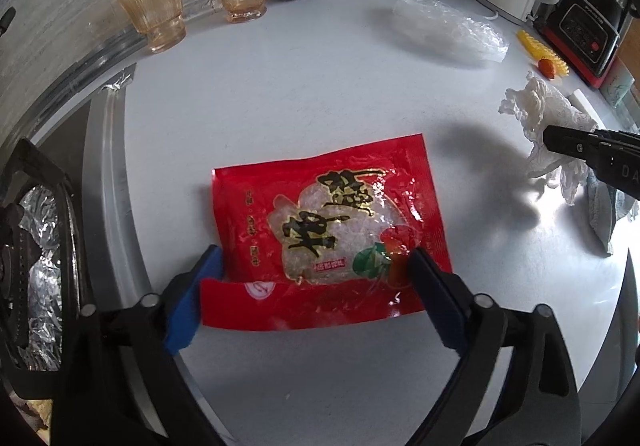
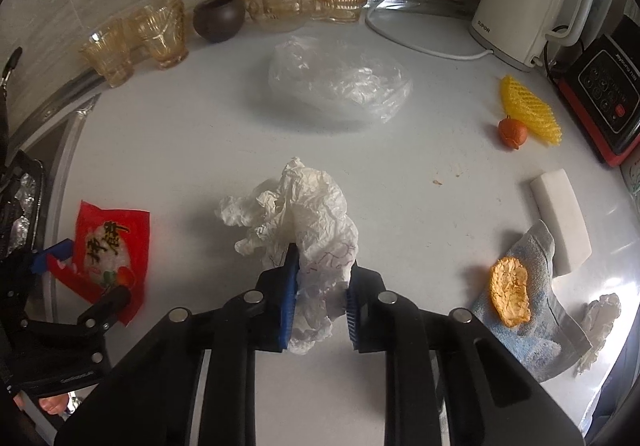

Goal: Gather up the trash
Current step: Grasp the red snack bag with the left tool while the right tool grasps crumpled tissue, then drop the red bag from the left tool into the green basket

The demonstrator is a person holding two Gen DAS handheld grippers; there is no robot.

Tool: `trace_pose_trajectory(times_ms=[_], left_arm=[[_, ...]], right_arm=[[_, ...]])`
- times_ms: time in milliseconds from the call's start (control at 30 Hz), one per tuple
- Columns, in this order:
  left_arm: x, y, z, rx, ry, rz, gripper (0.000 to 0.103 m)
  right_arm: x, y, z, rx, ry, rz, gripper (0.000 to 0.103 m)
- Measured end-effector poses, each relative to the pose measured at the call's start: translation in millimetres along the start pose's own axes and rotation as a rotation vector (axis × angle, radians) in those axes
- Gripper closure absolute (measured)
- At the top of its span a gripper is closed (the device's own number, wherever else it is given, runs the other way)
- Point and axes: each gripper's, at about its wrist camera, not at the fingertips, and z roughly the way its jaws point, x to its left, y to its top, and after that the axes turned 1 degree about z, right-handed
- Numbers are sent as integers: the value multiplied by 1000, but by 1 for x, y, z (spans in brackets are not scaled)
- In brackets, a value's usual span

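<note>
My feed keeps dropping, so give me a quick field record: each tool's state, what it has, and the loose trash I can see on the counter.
left tool: open, fingers either side of the red packet, not clamped
right tool: shut on crumpled paper
loose trash: clear plastic bag, yellow foam net, orange peel on grey cloth
surface: white counter

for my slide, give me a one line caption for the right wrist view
Right gripper pinches crumpled white paper on the countertop, clear plastic bag beyond.
</note>
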Motion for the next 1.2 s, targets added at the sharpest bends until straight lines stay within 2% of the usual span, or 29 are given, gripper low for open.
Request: trace_pose_trajectory(times_ms=[133, 167, 200, 233, 267, 300, 600, 867, 1067, 1200], left_arm=[[-5, 3, -3, -17, -9, 18, 35], [-6, 4, -3, -20, -12, 20, 41], [-8, 5, -4, -28, -18, 30, 52], [-9, 5, -5, -30, -24, 37, 57], [-10, 7, -5, -34, -29, 44, 81], [-12, 8, -5, -32, -43, 51, 87], [-17, 13, -4, -52, -66, 69, 100], [-16, 13, -21, -92, -85, 69, 101], [-26, 13, -53, -142, -118, 96, 101], [-43, 5, -76, -166, -149, 124, 101]], right_arm=[[-2, -1, -2, -2, 2, 8, 82], [-3, -2, -2, -1, 2, 10, 82], [-3, -2, -2, 0, 3, 10, 82], [-3, -3, -2, 0, 4, 10, 82], [-3, -3, -2, 0, 4, 9, 82], [-2, -3, -2, 2, 4, 8, 81], [1, -7, -5, 1, 5, 4, 81], [-1, -10, -18, -23, 0, 10, 81], [-5, -24, -54, -87, 1, 9, 81], [-17, -49, -89, -131, -6, 32, 81]])
